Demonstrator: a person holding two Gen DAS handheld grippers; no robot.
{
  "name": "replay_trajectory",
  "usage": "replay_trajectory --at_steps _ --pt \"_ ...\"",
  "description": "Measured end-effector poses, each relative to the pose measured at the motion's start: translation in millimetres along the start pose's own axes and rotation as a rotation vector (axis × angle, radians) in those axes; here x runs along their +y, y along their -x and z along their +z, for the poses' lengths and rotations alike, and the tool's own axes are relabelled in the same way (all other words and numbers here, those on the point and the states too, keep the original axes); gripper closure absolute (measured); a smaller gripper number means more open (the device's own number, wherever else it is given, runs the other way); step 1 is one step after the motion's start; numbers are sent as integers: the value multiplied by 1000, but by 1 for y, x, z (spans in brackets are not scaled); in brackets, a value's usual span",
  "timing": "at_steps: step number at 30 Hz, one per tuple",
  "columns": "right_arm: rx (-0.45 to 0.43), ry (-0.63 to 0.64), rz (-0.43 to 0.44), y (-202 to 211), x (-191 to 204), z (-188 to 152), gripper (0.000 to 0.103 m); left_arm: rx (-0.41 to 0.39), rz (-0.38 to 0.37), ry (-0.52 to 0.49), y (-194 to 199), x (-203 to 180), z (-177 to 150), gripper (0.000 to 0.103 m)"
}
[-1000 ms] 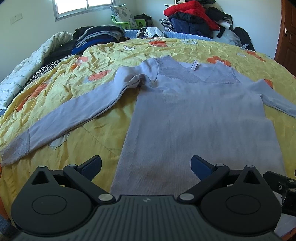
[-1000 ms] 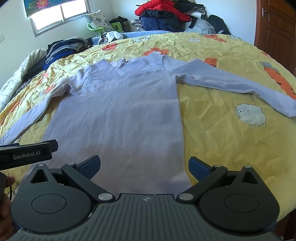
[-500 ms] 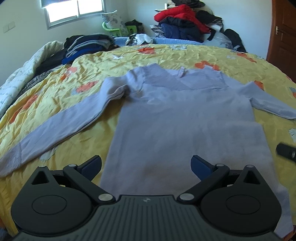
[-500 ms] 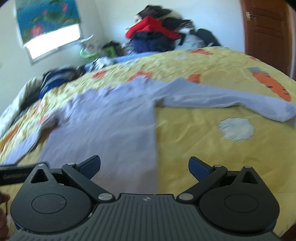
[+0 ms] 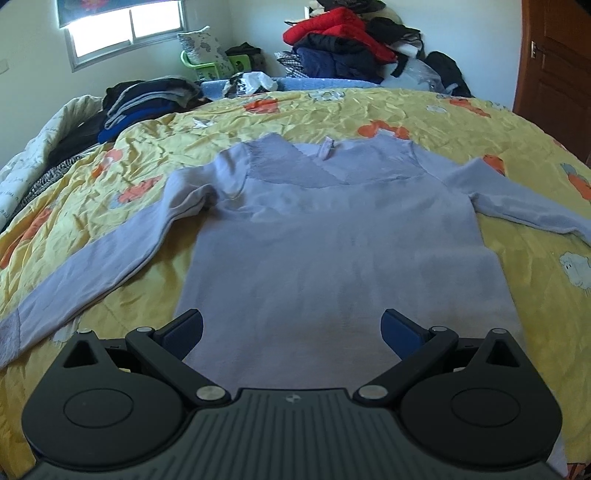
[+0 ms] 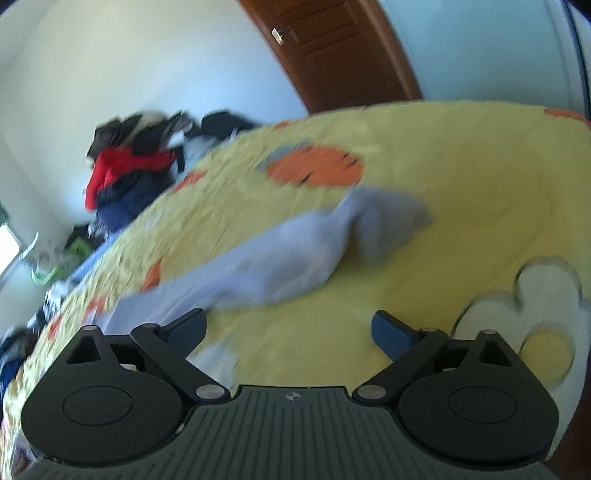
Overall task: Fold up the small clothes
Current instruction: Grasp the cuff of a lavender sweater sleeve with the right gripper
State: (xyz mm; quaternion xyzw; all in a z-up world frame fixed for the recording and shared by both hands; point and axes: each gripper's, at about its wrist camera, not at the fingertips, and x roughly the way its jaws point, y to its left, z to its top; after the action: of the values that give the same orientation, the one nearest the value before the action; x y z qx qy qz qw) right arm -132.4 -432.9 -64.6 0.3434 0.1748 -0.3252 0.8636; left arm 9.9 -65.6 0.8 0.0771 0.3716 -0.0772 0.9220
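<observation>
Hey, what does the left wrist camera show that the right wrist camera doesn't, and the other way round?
Only the left wrist view shows the shirt's body, neckline and left sleeve, the window, and the left gripper, open. Only the right wrist view, blurred, shows the right sleeve's cuff end, a big white flower print and the right gripper, open. Both show the yellow bedspread, the red-topped clothes pile and the brown door.

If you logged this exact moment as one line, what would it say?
stage: pre-fold | lavender top: flat on bedspread | left gripper: open above hem | right gripper: open near sleeve
</observation>
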Motion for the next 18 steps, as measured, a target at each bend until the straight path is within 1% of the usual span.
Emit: replay_trajectory --at_steps 5,6,8,9,10,11,12,13,14,15,18 --pt "-59 -38 26 -26 -20 13 8 11 -4 -25 -4 -9 0 0" --pt "-66 -32 30 -33 -21 14 9 12 -3 -28 -4 -9 0 0" --pt "-71 -49 43 -47 -22 23 17 14 -1 -29 -5 -9 1 0" --pt "-67 -73 56 -52 -25 25 29 14 0 -27 -5 -9 1 0" --pt "-60 -97 55 -61 -23 35 43 15 0 -24 -5 -9 2 0" --pt "-50 -109 44 -67 -22 42 50 16 0 -22 -5 -8 2 0" --pt "-32 -116 29 -73 -23 48 69 15 1 -19 -5 -8 2 0" --pt "-15 -126 9 -78 -22 52 84 13 1 -17 -4 -8 2 0" --pt "-2 -135 -12 -81 -23 55 88 11 2 -16 -4 -7 2 0" --pt "5 -136 -10 -84 -23 59 90 11 4 -15 -4 -7 3 0" --pt "-7 -78 26 -84 -15 75 91 8 11 -12 -3 -6 3 0"
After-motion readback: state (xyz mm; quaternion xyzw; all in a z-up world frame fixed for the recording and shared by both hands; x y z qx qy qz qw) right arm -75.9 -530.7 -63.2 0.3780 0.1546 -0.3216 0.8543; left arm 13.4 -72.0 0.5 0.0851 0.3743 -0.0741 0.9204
